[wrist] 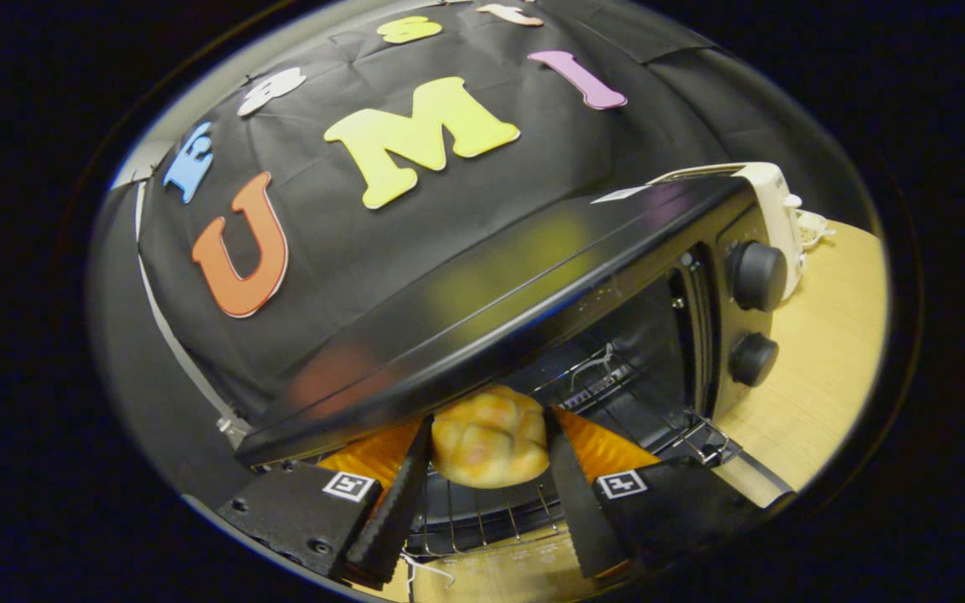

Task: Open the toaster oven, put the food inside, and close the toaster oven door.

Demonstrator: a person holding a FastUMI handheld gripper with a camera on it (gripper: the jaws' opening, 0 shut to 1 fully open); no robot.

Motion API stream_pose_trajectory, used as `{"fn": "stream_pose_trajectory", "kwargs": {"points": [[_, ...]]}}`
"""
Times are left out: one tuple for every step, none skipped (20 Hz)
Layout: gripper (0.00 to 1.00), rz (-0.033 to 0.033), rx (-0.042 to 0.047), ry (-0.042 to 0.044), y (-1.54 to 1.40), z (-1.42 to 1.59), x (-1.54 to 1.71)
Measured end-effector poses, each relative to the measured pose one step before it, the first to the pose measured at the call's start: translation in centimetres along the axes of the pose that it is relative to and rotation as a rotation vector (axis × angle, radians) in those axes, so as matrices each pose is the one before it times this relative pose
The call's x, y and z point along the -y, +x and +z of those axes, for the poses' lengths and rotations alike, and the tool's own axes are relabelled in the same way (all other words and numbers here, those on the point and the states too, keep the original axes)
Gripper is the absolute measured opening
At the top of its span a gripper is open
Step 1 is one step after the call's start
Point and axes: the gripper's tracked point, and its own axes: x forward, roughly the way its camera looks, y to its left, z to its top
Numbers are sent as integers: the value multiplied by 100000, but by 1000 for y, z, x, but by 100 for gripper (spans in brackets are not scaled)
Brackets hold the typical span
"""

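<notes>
A golden bread roll (491, 440) sits between my two black fingers, and the gripper (489, 444) is shut on it with both pads pressing its sides. The roll hangs just over the wire rack (482, 515) at the mouth of the black toaster oven (533, 276). The oven is open, with its dark cavity (625, 360) beyond the roll. The oven's glossy top runs across the view just above the roll. Its door (742, 473) lies folded down to the right of my fingers.
Two black knobs (757, 276) stand on the oven's right panel. A white appliance (776, 209) stands behind the oven on the light wooden table (826, 360). A strip of table shows below the rack, between my fingers.
</notes>
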Motion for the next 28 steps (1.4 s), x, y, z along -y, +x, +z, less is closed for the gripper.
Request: {"fn": "stream_pose_trajectory", "kwargs": {"points": [[84,614,-449,-505,318,-187,-244],[89,-72,-425,-2156,273,-79,89],[95,458,10,-1658,-30,-164,-91],[100,-204,-794,-495,-99,-251,-20],[100,-83,-163,271,-346,-133,7],[100,25,-738,35,-430,-74,-81],[100,583,-376,204,-696,-47,-113],[100,710,-391,-1092,-702,-24,-296],[100,31,-311,-1948,-809,-107,-69],[100,875,234,-470,-889,-56,-105],[100,942,-1107,-9,-879,-397,-238],[100,-65,-1557,-286,-991,-601,114],[100,593,-1234,-380,-1087,-343,-36],[100,192,-1227,-1293,-990,-487,12],[100,130,-847,-1899,-964,-425,52],[100,-890,-953,-2207,-1024,-391,305],[100,-569,-389,-1827,-1004,-375,182],[100,-842,-1170,-2762,-944,-506,167],[100,129,-1229,-2310,-934,-481,-16],[100,663,-1068,-2078,-879,-345,-151],[100,383,-1370,-1927,-775,-458,-20],[100,-209,-2147,-2444,-691,-604,70],[100,-1129,-2365,-3196,-508,-735,165],[100,-1925,-3055,-3724,-407,-901,330],[100,-1148,-2728,-3106,-430,-1000,321],[100,-713,-2833,-2183,-220,-872,32],[100,-1028,-2898,-2584,-382,-880,313],[100,-695,-2336,-2762,-258,-804,6]]}}
